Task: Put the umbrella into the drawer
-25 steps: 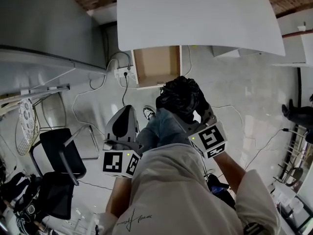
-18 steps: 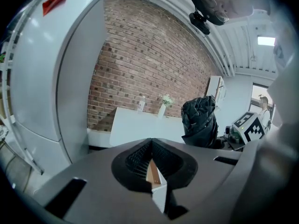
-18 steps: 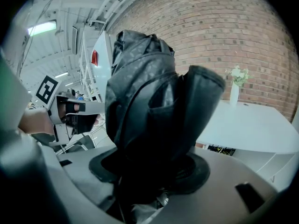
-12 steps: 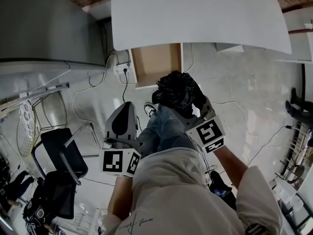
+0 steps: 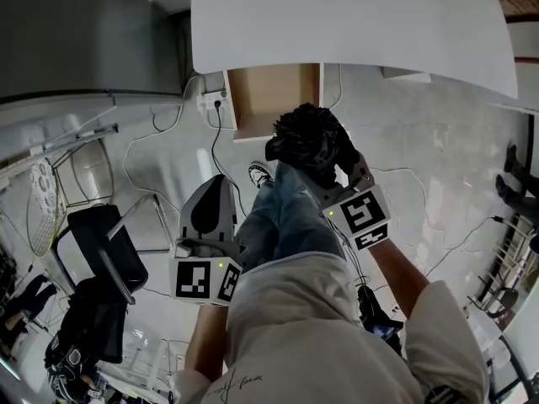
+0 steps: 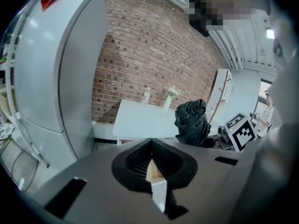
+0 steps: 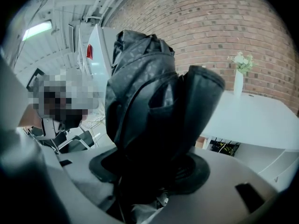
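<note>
While the right gripper [image 5: 330, 175] is clamping the folded black umbrella [image 5: 307, 146] between its jaws, the bundle is hanging just at 6 o'clock of the open wooden drawer [image 5: 271, 98] under the white table [image 5: 354, 15]. At the umbrella's 8 o'clock, the left gripper [image 5: 209, 209] is pointing forward, jaws together on nothing.

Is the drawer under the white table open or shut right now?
Open: in the head view the drawer juts out from under the white table, its bare wooden bottom exposed.
</note>
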### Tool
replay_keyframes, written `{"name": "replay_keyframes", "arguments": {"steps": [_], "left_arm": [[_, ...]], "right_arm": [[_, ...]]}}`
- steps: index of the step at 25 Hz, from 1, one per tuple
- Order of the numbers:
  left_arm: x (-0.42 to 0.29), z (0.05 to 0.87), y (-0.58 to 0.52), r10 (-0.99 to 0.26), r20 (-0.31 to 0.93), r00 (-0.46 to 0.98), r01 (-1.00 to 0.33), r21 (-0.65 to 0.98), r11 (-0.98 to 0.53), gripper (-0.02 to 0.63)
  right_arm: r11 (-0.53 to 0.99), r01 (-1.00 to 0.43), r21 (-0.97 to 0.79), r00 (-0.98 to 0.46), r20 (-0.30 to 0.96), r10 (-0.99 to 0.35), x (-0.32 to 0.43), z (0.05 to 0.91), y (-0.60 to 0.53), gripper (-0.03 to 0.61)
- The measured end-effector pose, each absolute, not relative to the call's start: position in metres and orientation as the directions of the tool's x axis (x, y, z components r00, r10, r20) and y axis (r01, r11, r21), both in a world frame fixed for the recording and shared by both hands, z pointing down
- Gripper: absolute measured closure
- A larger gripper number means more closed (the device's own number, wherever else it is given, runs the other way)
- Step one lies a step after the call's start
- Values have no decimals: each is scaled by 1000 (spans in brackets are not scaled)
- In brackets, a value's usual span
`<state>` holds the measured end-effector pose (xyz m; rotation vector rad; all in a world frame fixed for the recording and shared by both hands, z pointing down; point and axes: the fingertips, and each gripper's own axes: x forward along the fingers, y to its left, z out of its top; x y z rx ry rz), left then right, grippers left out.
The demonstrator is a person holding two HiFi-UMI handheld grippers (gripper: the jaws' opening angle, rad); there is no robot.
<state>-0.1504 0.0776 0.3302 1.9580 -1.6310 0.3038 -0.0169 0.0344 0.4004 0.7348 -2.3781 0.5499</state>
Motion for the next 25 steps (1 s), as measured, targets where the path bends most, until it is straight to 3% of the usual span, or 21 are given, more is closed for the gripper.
{"name": "replay_keyframes", "arguments": {"steps": [25], "left_arm": [[-148,383,68,-765,605,219,-952,303,-33,595]], "right_arm": [[786,-574,-231,-669,686,-287,-24,471,-4,314]]}}
